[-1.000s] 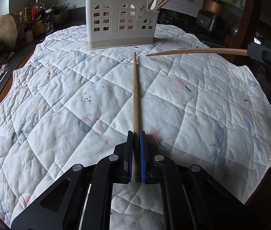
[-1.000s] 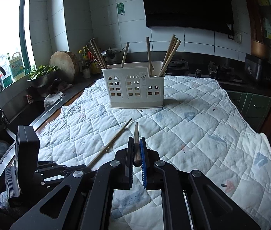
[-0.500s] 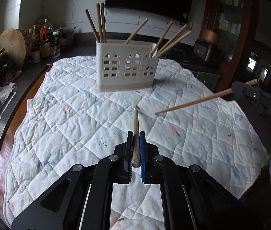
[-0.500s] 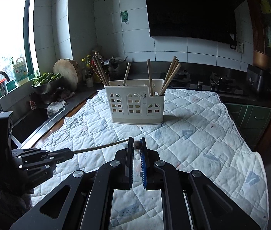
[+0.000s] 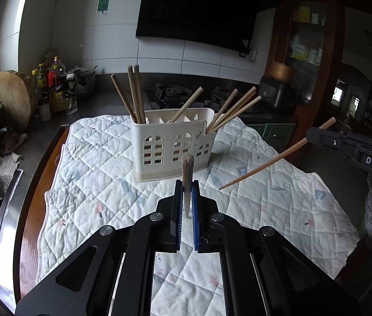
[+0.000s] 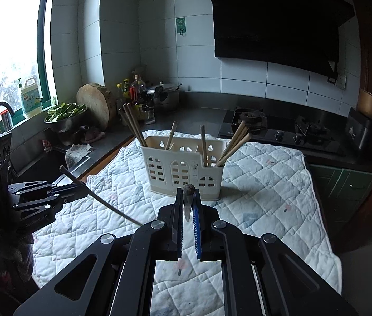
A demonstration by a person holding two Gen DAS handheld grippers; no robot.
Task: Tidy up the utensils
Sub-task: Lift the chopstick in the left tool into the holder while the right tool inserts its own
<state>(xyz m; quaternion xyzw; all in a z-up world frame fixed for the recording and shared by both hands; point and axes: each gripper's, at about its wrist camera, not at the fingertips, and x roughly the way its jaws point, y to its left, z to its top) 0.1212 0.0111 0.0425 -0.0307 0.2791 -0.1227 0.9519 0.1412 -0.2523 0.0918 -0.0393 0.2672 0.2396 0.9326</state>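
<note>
Clamping one light, stiff, slick wooden chopstick (image 5: 187, 181) each, left gripper (image 5: 186, 205) and right gripper (image 6: 188, 206) are hovering before the cream slotted plastic holder (image 5: 172, 144), gripping near thick ends.

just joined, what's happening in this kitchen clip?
A person is sorting chopsticks with a handheld gripper in each hand. The left gripper is shut on one chopstick, and the right gripper is shut on another chopstick; both are held in the air above the quilted cloth. Ahead stands the white utensil holder, which already has several chopsticks leaning in its compartments. Neither held chopstick is in the holder yet.
</note>
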